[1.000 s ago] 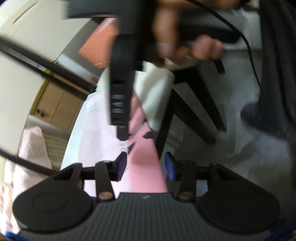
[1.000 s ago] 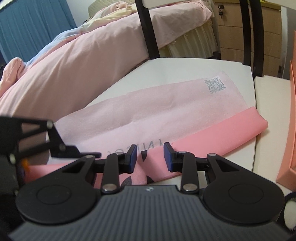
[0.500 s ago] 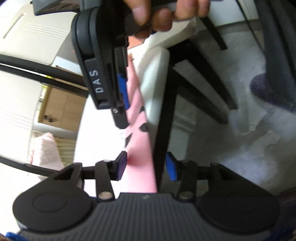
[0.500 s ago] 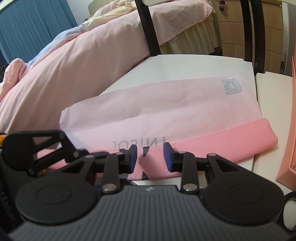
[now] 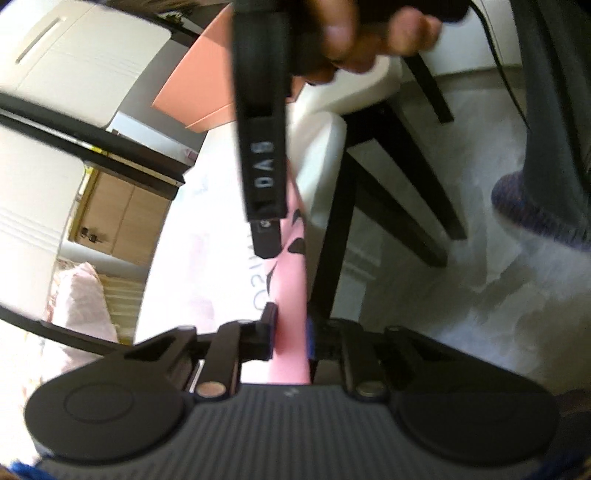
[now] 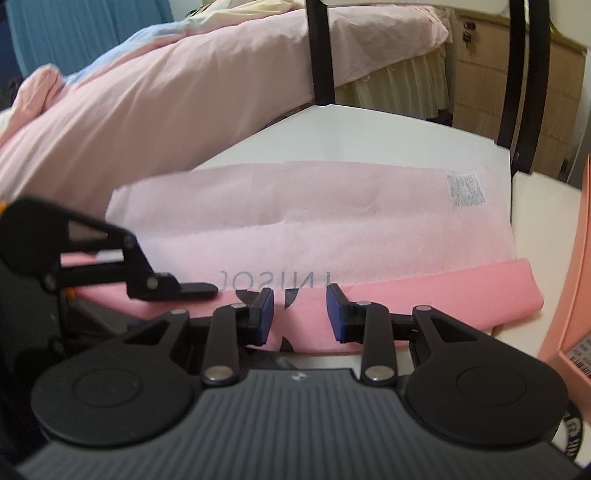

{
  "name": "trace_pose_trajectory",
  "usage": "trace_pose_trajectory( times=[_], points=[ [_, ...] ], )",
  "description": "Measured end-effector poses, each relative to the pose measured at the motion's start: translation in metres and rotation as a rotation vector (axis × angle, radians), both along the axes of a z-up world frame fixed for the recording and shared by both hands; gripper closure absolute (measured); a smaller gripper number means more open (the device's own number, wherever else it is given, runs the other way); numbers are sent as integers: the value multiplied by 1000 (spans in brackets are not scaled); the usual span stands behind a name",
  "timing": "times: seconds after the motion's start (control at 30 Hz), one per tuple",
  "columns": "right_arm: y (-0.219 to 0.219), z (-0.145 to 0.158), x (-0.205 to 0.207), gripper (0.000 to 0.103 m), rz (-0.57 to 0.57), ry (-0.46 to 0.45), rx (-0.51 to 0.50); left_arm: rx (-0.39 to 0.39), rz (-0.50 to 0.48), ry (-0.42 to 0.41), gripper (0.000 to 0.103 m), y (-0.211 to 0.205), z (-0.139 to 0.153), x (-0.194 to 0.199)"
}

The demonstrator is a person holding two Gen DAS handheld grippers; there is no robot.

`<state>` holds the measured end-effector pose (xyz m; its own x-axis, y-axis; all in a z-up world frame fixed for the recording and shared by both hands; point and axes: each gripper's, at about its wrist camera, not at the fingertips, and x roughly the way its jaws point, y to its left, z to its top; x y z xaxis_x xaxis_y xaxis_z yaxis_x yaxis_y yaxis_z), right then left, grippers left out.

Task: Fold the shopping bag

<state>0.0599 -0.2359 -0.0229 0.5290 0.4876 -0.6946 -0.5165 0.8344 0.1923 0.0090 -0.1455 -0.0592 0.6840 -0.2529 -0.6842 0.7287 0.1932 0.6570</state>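
pink bed point(image 6: 166, 122), wood cabinet point(image 6: 509, 92), blue curtain point(image 6: 85, 33).

The QR label point(image 6: 464, 189) on the shopping bag point(image 6: 332, 229) was too blurred to read (its mirrored lettering perhaps partly hidden by the fold), and the hand point(image 5: 369, 33) was cropped above

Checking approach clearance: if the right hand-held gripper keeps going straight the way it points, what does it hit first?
Most likely the shopping bag: the right hand-held gripper points down at its bright pink folded edge, with the pale panel just beyond. Nothing else shows in that line, though depth is unclear.
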Motion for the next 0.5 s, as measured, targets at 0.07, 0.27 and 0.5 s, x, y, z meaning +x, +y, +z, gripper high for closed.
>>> trace_pose_trajectory(
  times=[0.07,0.27,0.5],
  points=[
    [-6,1,-3,69,-9,-16,30,-77,50,74,96,3,10,9],
    [-26,24,-17,67,-55,-247,44,-373,253,400,99,40,36,60],
    [-22,29,-23,67,25,-349,109,-646,410,737,100,91,35,109]
  ],
)
